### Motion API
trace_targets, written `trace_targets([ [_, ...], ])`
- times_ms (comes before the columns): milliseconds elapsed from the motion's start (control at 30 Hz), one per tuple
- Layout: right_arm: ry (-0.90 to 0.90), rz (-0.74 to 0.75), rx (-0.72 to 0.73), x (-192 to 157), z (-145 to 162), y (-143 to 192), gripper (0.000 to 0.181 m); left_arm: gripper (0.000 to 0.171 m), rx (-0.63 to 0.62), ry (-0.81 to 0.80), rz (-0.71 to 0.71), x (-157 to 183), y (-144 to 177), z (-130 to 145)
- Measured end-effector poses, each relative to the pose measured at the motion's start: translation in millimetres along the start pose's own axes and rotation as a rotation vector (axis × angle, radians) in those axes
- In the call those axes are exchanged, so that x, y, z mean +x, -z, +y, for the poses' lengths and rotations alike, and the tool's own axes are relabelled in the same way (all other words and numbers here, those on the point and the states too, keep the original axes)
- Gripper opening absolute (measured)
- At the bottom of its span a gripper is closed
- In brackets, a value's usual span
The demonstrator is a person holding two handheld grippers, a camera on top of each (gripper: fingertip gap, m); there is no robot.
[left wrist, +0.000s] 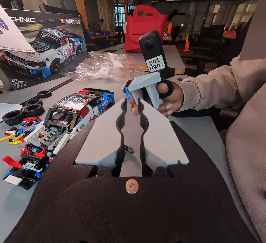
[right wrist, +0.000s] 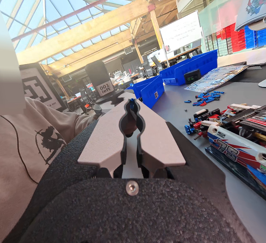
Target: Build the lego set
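Matt grey table [left wrist: 194,132] — crinkled glossy plastic bags [left wrist: 103,66]

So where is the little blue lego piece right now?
The little blue piece is pinched at the tips of the right gripper, held up in the air to the right of the car, just beyond the left gripper.

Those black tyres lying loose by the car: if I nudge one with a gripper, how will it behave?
The tyres lie flat on the table, so a nudge would probably slide one rather than roll it. They look like hollow rubber rings, likely light and squashy under a pinch. Their treaded surface should grip the fingers well.
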State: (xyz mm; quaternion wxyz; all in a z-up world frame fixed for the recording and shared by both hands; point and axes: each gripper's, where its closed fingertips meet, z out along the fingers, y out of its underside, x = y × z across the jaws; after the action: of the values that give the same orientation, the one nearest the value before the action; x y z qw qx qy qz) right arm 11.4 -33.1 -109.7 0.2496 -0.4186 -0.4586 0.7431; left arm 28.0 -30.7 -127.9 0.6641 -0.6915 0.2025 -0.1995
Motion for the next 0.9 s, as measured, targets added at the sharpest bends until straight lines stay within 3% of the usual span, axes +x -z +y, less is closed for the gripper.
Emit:
trace_targets([
  [100,0.025,0.005,-0.028,3.3,6.0,-1.4,0.001,0.003,0.002,-0.013,-0.037,-6.8,3.6,-1.2],
  [300,0.149,-0.009,-0.123,1.6,15.4,1.6,0.001,0.003,-0.064,-0.069,0.009,-2.1,4.7,7.1],
  [467,0.380,-0.067,-0.386,-2.2,33.8,11.2,0.003,0.003,-0.199,-0.210,0.063,7.3,5.0,23.5],
  [633,0.607,-0.121,-0.670,-2.6,55.7,21.2,0.005,0.003,-0.295,-0.253,0.110,16.3,2.1,41.8],
  [900,0.689,-0.134,-0.773,1.0,66.6,23.5,0.003,0.003,-0.332,-0.227,0.134,17.4,2.3,50.8],
])
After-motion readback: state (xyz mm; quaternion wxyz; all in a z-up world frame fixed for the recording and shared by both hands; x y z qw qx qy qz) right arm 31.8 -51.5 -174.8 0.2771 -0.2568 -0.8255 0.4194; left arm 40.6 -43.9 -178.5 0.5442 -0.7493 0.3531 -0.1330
